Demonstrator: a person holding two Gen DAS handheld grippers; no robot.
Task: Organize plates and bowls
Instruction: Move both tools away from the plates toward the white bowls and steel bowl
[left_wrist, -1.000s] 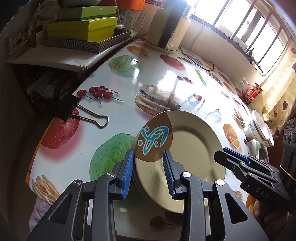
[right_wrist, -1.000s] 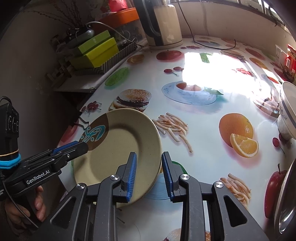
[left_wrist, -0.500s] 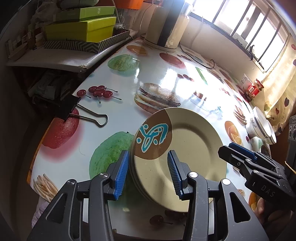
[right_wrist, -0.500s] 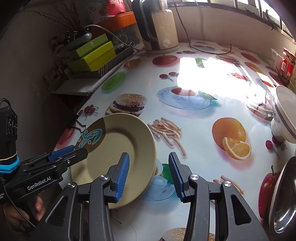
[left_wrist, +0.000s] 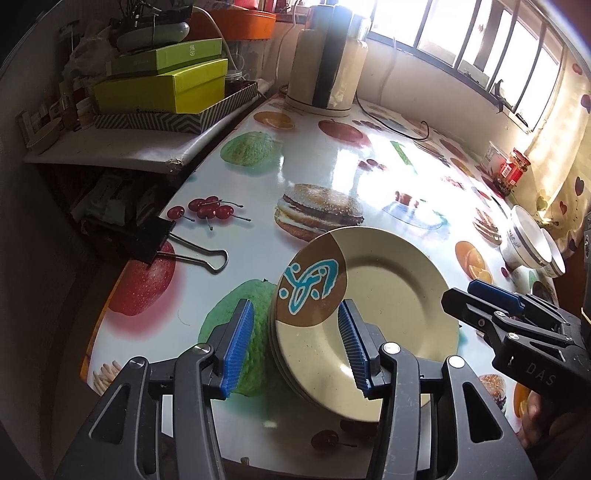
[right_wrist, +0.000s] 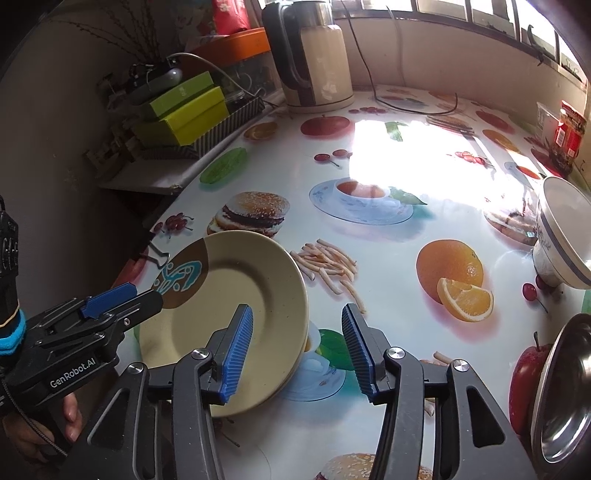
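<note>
A stack of beige plates (left_wrist: 384, 295), the top one with a brown patch and a blue figure, lies on the fruit-print table near its front edge; it also shows in the right wrist view (right_wrist: 236, 295). My left gripper (left_wrist: 295, 347) is open, its jaws astride the stack's near left rim without gripping. My right gripper (right_wrist: 297, 349) is open over the stack's right rim. Stacked white bowls with a blue band (left_wrist: 532, 247) sit at the right, also in the right wrist view (right_wrist: 561, 236). A steel bowl (right_wrist: 561, 391) lies at the right edge.
A black binder clip (left_wrist: 159, 240) lies at the table's left edge. A kettle (left_wrist: 325, 62) stands at the back with its cord across the table. Green boxes (left_wrist: 166, 85) sit on a side shelf. Red jars (right_wrist: 569, 136) stand at the far right.
Both grippers have opened from around the plate stack's rim and drawn back slightly. The stack rests on the table.
</note>
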